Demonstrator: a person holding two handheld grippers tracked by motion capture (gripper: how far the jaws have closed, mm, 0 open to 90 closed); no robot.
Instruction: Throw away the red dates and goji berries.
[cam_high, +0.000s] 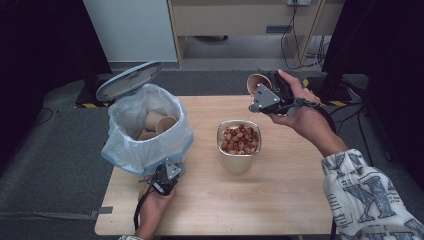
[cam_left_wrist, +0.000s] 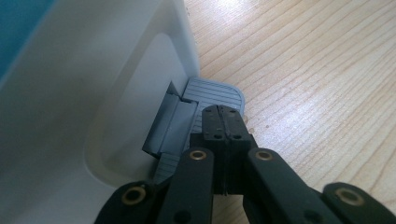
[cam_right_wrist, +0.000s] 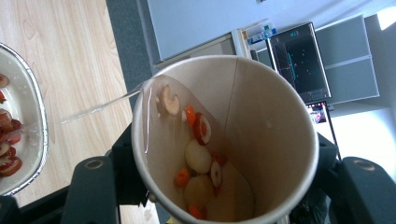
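Note:
My right gripper is shut on a brown paper cup, held tilted above the table's far edge with its mouth toward the bowl. In the right gripper view the cup holds several pieces of red, orange and pale food and some liquid, with a jaw on each side of it. A metal bowl of reddish food stands mid-table. My left gripper is shut with nothing between its jaws. Its tips rest on the grey pedal at the foot of the white bin.
The bin at the table's left is lined with a clear plastic bag, its lid stands raised, and several used paper cups lie inside. Bare wooden tabletop stretches in front of the bowl. Cabinets and cables lie beyond the table.

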